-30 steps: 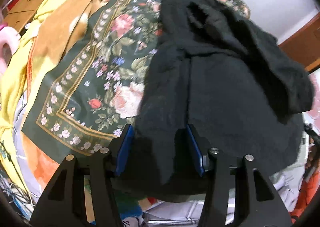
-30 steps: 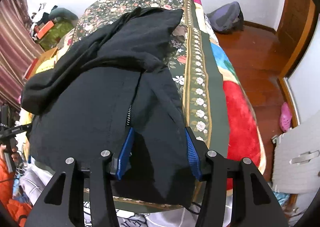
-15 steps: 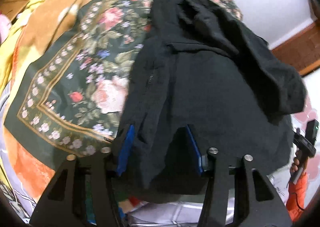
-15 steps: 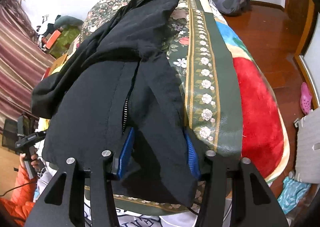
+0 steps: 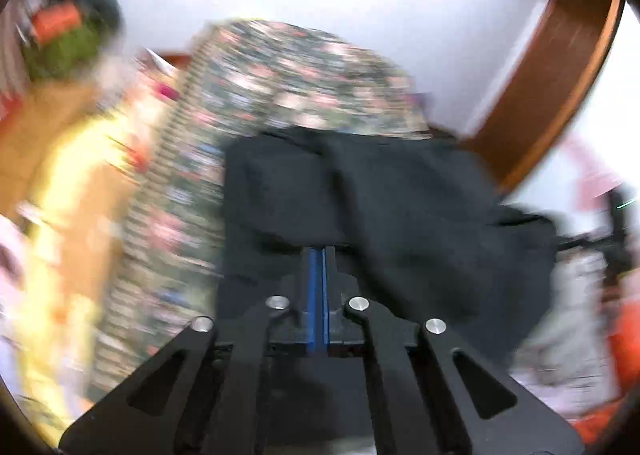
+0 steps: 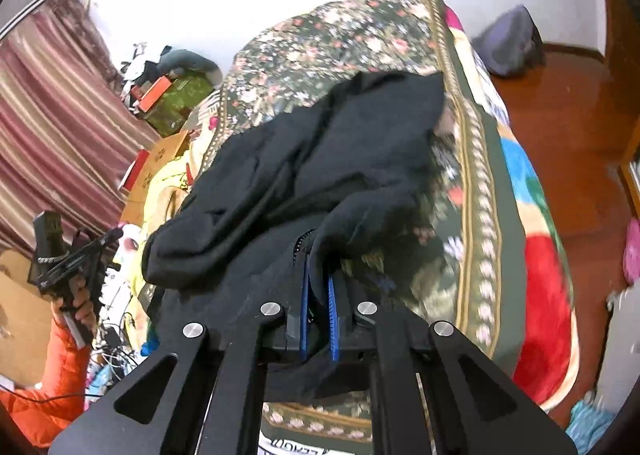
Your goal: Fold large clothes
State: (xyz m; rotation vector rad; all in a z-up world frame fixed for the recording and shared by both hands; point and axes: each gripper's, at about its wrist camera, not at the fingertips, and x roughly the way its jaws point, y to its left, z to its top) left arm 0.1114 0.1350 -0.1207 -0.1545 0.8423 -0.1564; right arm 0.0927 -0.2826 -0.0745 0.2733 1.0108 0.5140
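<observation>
— Where is the jacket?

— The black jacket lies on the flowered bedspread, its near hem lifted off the bed in my two grippers.

— Your right one?

— My right gripper is clamped on the hem beside the zipper; dark cloth fills the thin gap between the blue pads.

— And the left?

— My left gripper has its pads pressed together at the jacket's near edge, cloth bunched at the tips. That view is blurred. My left hand, in an orange sleeve, shows beside the bed.
</observation>
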